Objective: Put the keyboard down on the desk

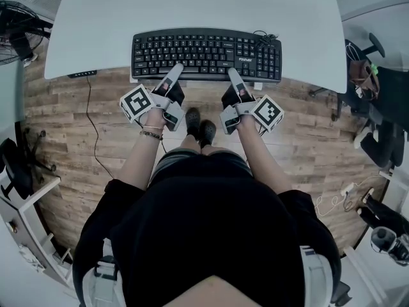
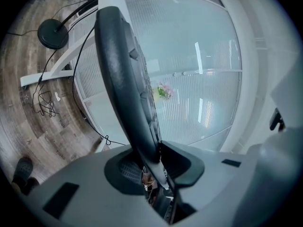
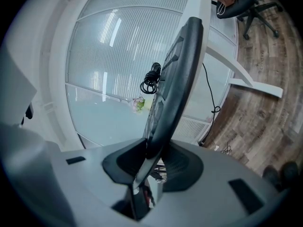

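Note:
A black keyboard (image 1: 206, 54) hangs lengthwise over the front edge of the white desk (image 1: 192, 5), its near edge jutting out past the desk over the floor. My left gripper (image 1: 177, 69) is shut on the near edge left of the middle. My right gripper (image 1: 232, 73) is shut on the same edge right of the middle. In the left gripper view the keyboard (image 2: 120, 74) shows edge-on, pinched between the pads of my left gripper (image 2: 151, 157). The right gripper view shows the same grip by my right gripper (image 3: 151, 155) on the keyboard (image 3: 177, 74). Its coiled cable (image 3: 150, 82) lies at the far right corner. Whether the keyboard touches the desk I cannot tell.
Wooden floor lies below the desk's front, with the person's shoes (image 1: 199, 123) under the grippers. A power strip and cable (image 1: 82, 74) run along the floor at the left. A fan (image 1: 16, 24) stands at the far left and an office chair (image 1: 364, 62) at the right.

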Demonstrator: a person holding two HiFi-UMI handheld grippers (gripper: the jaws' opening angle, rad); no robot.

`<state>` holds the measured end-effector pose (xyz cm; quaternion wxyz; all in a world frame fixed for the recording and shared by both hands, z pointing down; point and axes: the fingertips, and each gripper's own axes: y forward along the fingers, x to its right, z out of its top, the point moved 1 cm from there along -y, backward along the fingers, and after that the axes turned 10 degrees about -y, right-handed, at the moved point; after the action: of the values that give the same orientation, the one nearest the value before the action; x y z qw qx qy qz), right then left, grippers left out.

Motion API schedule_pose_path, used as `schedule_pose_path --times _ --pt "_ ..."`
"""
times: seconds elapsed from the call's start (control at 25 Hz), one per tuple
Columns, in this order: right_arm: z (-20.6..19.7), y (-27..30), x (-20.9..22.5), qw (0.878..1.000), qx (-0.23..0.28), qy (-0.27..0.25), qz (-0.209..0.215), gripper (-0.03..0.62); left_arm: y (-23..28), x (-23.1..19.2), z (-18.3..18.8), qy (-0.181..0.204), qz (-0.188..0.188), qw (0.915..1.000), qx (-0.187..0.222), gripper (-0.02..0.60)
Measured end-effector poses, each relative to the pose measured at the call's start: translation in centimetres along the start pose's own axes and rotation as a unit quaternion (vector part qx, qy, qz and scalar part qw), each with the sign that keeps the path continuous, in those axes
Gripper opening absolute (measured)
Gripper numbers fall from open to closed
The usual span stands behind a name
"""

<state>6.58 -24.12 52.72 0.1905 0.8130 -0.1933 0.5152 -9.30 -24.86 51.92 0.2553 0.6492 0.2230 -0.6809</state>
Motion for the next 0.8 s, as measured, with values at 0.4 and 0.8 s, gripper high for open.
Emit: schedule_pose_path --times 0.4,0.8 --pt "-0.4 0.2 0.0 0.999 -0.028 -0.035 -0.022 0.217 -0.3 -0.7 0.0 0.059 0.028 0.9975 -0.026 0.265" --pt "-1.1 -1.2 -0.8 0.991 -0.077 -0.095 -0.044 0.27 -1.9 -1.1 -0.7 0.127 0.08 0.9879 -0.039 0.304"
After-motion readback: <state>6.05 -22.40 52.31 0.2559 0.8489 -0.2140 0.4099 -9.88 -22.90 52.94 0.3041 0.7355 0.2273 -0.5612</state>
